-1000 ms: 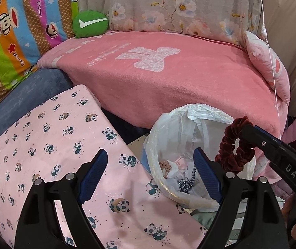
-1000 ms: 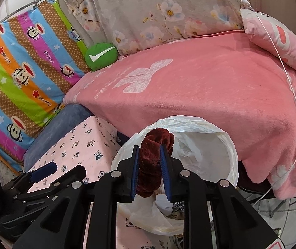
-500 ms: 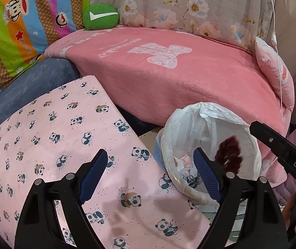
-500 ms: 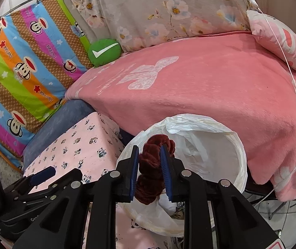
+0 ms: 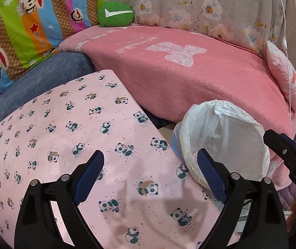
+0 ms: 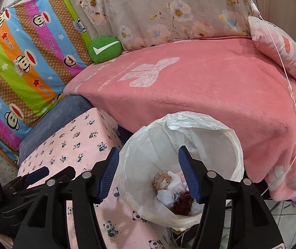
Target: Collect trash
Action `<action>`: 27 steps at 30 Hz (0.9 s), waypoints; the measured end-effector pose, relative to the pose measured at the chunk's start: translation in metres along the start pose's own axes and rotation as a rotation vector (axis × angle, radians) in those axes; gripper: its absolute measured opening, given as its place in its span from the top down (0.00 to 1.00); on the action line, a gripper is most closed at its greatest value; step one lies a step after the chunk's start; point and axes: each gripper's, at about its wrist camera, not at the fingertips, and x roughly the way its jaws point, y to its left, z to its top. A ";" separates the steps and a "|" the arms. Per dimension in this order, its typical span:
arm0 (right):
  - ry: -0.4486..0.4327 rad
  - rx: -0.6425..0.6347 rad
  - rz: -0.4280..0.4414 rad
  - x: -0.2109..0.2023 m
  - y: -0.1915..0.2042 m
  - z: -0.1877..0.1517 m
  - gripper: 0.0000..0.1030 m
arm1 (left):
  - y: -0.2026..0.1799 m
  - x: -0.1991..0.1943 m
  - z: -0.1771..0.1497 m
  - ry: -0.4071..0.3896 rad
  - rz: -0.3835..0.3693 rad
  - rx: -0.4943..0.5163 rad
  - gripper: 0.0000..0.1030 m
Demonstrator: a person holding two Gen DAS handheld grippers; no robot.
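Scrunchie lies in bin: soft, light, pinch anywhere. Right gripper opening, empty; left gripper opening, empty.

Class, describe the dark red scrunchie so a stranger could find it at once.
Find the white-lined bin in front of the pink blanket. At its bottom, among pale scraps, lies the scrunchie, the only dark red, velvety, ruffled thing there.

So there's a table with a pink panda-print cloth, bare on top. Bed behind it has a pink blanket, with a green cushion and a pink pillow lying on it.
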 end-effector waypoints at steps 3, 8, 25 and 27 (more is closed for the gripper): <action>0.010 -0.008 -0.008 -0.006 0.000 -0.005 0.34 | 0.003 -0.004 -0.004 -0.003 0.014 0.001 0.13; 0.030 -0.037 -0.033 -0.013 0.001 -0.015 0.32 | 0.008 -0.011 -0.010 -0.004 0.032 -0.021 0.10; 0.043 -0.114 -0.132 -0.039 0.003 -0.052 0.15 | 0.003 -0.026 -0.035 0.008 0.060 0.001 0.08; 0.045 -0.114 -0.134 -0.042 0.003 -0.052 0.10 | 0.002 -0.025 -0.037 0.014 0.058 0.003 0.08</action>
